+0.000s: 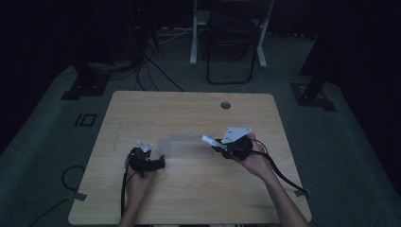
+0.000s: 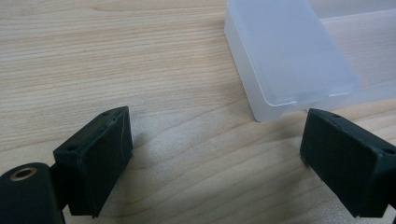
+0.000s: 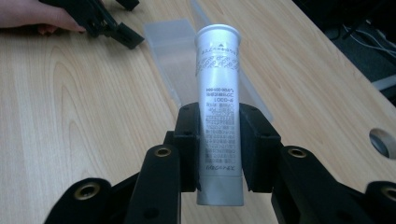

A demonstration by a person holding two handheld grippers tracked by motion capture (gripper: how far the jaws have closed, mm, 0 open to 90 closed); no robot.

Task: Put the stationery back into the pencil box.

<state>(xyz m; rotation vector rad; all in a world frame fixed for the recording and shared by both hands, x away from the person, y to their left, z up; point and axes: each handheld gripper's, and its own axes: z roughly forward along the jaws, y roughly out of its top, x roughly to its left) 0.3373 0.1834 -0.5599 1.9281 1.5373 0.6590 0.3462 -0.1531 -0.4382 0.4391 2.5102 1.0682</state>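
With my right gripper (image 3: 219, 149) pinching the tube (image 3: 218, 112) just right of the box (image 1: 185, 145) on the counter (image 1: 189, 198), its long axis aims at the box, while my spread left gripper (image 2: 215, 149) waits empty at the box's left end.

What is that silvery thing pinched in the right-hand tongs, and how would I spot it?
Start at the wooden table, then the right tongs above its middle. Clamped between them is a silver tube with small printed text, pointing toward the frosted plastic box. It is the one shiny, round item there.
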